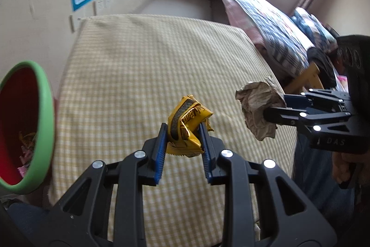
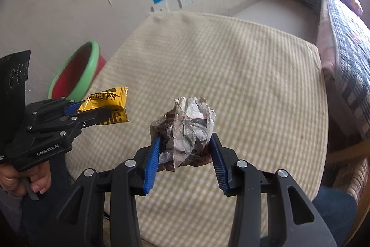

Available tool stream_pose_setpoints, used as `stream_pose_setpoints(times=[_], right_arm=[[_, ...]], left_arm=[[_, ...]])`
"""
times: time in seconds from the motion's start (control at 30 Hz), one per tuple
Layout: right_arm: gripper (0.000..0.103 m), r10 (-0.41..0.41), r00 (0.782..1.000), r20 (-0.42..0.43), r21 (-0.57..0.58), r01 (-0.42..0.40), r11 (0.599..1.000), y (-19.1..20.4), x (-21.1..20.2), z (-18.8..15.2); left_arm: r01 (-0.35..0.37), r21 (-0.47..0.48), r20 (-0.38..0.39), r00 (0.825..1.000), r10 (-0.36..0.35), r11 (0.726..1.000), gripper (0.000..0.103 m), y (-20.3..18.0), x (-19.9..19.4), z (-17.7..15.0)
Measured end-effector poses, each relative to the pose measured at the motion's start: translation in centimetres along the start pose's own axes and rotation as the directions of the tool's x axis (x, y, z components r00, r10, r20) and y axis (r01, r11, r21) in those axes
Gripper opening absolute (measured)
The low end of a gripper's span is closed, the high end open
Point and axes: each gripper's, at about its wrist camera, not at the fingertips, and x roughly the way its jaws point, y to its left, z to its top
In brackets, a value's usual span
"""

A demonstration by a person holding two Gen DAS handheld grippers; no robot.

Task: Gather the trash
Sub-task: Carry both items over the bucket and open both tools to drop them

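The crumpled yellow foil snack wrapper (image 1: 188,124) is pinched between the blue pads of the left gripper (image 1: 182,138), above the yellow checked cloth on the table (image 1: 143,66). The crumpled grey paper ball (image 2: 185,129) is clamped in the right gripper (image 2: 185,149), also in the air. The red bin with the green rim (image 1: 44,117) stands at the table's left side and already holds some trash. I think each piece should be carried fully over the rim before the jaws open, the wrapper first because it is nearer.
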Motion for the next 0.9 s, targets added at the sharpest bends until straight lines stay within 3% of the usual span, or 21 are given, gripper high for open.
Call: stream_pose_setpoints(times=[0.4,0.9], right_arm=[[0.041,0.064,0.995,0.072,-0.100,-0.057,0.993,5.5,0.6,4.7],[0.041,0.150,0.984,0.095,-0.212,-0.127,0.969,13.7,2.8,9.0]], left_arm=[[-0.095,-0.124,0.101,0.989,0.108,0.988,0.026,7.0,-5.2,1.1],[-0.174,-0.298,0.176,0.956,0.234,0.938,0.026,16.0,-10.8,0.1]])
